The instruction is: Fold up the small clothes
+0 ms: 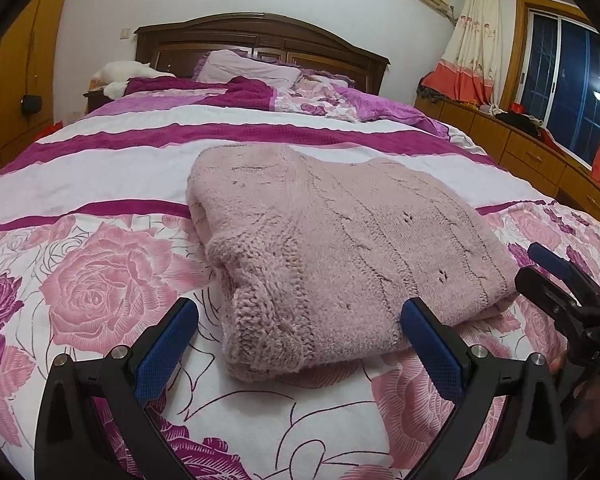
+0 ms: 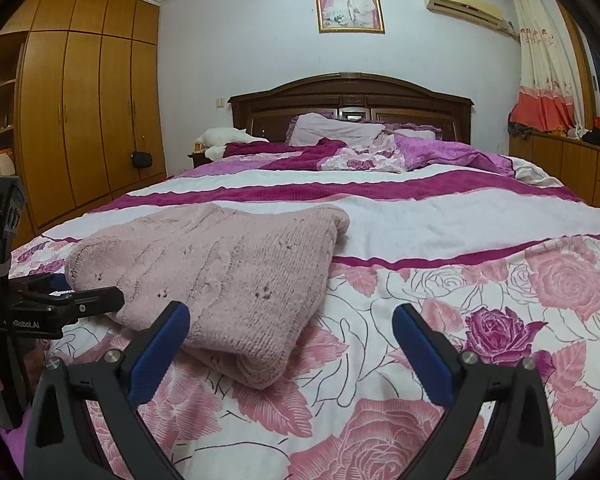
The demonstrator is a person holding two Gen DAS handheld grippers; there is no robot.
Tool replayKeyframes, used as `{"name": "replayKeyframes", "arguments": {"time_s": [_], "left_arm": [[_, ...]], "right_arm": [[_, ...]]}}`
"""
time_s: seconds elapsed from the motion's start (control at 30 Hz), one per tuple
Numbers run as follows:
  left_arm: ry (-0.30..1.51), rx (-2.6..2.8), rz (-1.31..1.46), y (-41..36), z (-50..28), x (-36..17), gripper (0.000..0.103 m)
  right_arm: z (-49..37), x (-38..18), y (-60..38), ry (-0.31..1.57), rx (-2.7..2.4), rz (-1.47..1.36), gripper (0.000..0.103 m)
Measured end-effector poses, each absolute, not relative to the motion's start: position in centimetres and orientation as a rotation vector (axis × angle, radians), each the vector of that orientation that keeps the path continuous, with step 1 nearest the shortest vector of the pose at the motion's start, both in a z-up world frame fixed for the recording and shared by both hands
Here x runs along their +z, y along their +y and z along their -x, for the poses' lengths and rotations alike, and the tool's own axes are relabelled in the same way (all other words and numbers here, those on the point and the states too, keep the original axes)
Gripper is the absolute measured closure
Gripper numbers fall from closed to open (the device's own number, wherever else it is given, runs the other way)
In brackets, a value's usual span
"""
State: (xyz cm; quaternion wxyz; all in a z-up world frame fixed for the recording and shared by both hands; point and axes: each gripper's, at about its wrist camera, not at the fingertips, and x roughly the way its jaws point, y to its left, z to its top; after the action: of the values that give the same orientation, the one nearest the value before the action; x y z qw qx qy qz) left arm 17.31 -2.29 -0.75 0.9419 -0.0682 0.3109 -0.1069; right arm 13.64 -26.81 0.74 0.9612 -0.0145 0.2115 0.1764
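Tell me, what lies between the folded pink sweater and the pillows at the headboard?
Only bedding: the white-and-magenta striped cover, then a rumpled purple quilt before the pillows. Nothing else lies beyond the sweater; the right wrist view shows it best.

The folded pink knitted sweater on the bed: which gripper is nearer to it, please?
Left. The left gripper straddles the folded pink knitted sweater's near edge; the right gripper hangs off its right corner.

We've got a chunky knit sweater (image 1: 340, 248), fuzzy and matt, on a smooth printed cotton-looking bedspread (image 1: 100, 168). Our left gripper (image 1: 298, 344) is matt black plastic with textured blue pads (image 1: 166, 354) (shiny metal bolts too). Glossy dark wood headboard (image 2: 352, 100), satiny wardrobe (image 2: 88, 100).
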Motion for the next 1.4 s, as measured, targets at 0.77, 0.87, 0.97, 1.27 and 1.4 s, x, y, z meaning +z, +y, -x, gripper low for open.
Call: {"name": "replayKeyframes", "arguments": {"time_s": [0.77, 0.87, 0.97, 1.27, 1.4], "left_arm": [[0.642, -0.217, 0.126, -2.73, -17.51, -0.82, 0.019], [0.642, -0.217, 0.126, -2.77, -17.61, -0.80, 0.019], [0.646, -0.214, 0.124, -2.73, -17.64, -0.88, 0.019], [0.651, -0.211, 0.120, -2.77, -17.78, -0.96, 0.019], [0.653, -0.210, 0.122, -2.80, -17.82, -0.99, 0.019]], "right_arm": [[-13.46, 0.45, -26.48, 0.438, 0.358, 0.046, 0.000], [-13.39, 0.48, -26.40, 0.437, 0.360, 0.053, 0.000], [-13.36, 0.49, -26.37, 0.440, 0.360, 0.049, 0.000], [-13.39, 0.57, -26.43, 0.442, 0.365, 0.056, 0.000], [-13.44, 0.57, -26.45, 0.445, 0.364, 0.055, 0.000]]}}
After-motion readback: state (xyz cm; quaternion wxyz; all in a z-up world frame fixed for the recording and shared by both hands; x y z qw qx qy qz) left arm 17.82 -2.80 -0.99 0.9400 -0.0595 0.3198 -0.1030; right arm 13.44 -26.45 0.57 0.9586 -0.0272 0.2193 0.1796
